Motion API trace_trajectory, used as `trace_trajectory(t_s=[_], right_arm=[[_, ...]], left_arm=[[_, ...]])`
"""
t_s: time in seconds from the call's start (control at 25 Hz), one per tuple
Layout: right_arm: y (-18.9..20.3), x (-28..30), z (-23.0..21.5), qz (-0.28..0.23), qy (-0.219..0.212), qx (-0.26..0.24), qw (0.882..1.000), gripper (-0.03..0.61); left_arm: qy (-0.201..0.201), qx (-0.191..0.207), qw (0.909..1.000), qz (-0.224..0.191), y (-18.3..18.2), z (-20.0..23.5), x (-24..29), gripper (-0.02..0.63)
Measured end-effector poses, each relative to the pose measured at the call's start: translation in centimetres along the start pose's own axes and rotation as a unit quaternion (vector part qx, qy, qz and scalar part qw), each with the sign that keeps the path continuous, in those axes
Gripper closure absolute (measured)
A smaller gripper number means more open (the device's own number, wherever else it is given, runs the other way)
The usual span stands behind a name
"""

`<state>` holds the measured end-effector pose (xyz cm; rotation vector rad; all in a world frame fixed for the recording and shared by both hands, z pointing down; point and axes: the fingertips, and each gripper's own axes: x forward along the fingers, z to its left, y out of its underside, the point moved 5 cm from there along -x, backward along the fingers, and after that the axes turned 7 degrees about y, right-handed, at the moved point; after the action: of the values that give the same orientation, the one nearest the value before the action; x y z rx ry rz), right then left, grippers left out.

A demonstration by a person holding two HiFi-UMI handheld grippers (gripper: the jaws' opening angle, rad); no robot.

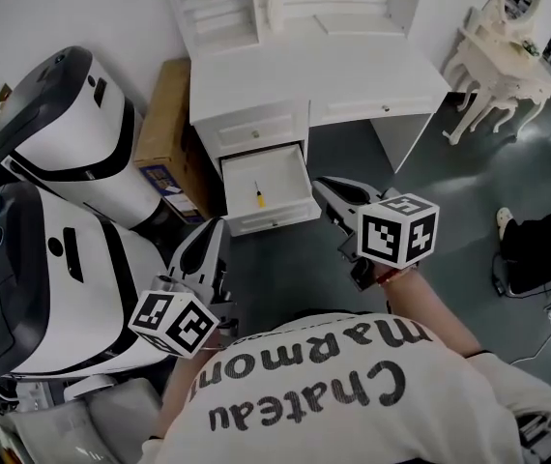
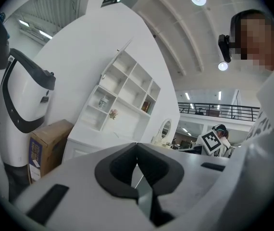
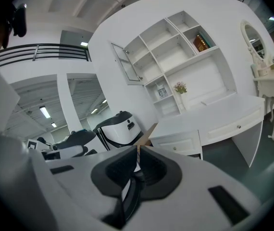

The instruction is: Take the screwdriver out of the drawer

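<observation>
Yellow screwdriver (image 1: 258, 196) tiny in drawer (image 1: 287, 174) (tip indistinct).

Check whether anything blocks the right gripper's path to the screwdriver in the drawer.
Nothing visible does: the screwdriver lies uncovered in the open drawer, with open space between it and the shut right gripper.

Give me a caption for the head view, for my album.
Left gripper and right gripper, both shut and empty, face the open drawer holding a screwdriver.
</observation>
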<state>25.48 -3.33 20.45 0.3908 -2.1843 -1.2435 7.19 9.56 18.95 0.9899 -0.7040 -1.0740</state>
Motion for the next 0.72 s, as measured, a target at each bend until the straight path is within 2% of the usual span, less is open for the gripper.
trace_trajectory(t_s=[0.28,0.52,0.72], right_arm=[[1.9,1.1,-3.0,0.025,-0.003,0.025,0.999,0.541],[3.7,1.8,-4.7,0.046,0.006,0.067,0.997,0.541],[4.4,2.8,-6.0,0.059,0.021,0.077,0.995,0.541]], left_arm=[[0.001,-0.03,0.9996,0.002,2.4,0.2,2.2,0.591],[-0.01,-0.054,0.9977,0.039,4.4,2.1,3.6,0.591],[0.003,-0.072,0.9956,0.06,5.4,3.3,5.9,0.591]])
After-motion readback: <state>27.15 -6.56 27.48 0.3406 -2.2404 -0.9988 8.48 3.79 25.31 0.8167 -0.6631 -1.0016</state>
